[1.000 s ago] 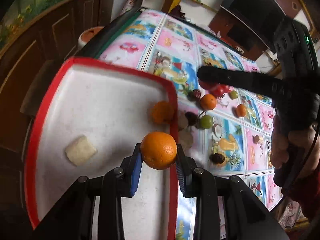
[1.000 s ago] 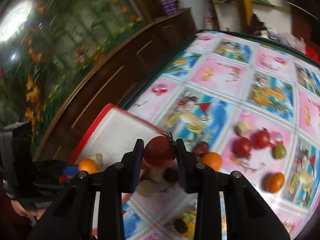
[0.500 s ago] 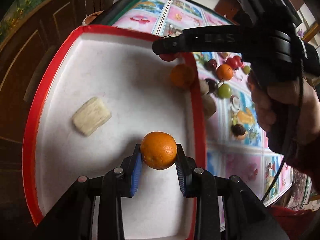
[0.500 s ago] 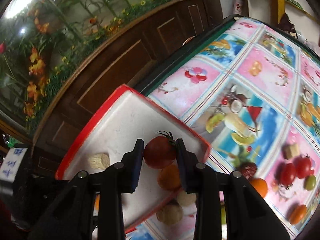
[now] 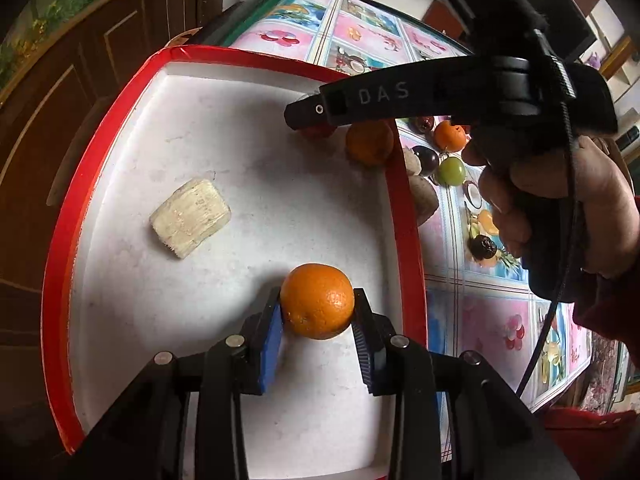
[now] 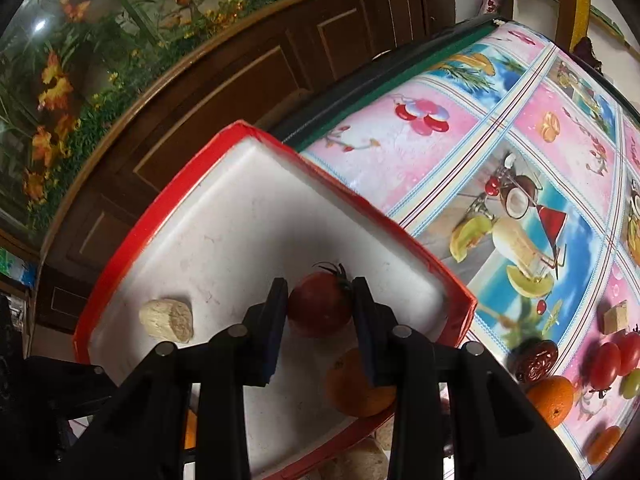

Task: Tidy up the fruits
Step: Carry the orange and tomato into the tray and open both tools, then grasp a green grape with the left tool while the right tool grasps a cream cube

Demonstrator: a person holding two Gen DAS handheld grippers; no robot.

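Note:
My left gripper [image 5: 318,320] is shut on an orange [image 5: 317,301], held low over the white tray with the red rim [image 5: 60,248]. My right gripper [image 6: 320,306] is shut on a red tomato [image 6: 318,309] over the same tray [image 6: 168,208]; it also shows in the left wrist view [image 5: 316,128], reaching in from the right. A second orange [image 5: 370,142] lies in the tray by its right rim, also in the right wrist view [image 6: 352,384]. A pale beige chunk [image 5: 190,211] lies in the tray's left half.
Loose fruit lies on the patterned tablecloth right of the tray: an orange [image 5: 450,136], a green grape [image 5: 452,171], dark plums [image 5: 426,156], tomatoes [image 6: 606,364] and an orange [image 6: 550,400]. A dark wooden cabinet [image 6: 240,80] stands beyond the table's edge.
Both grippers moved in over the tray with their fruit. The right gripper carried the tomato from above the tablecloth to above the tray's far part; the left lowered toward the tray floor.

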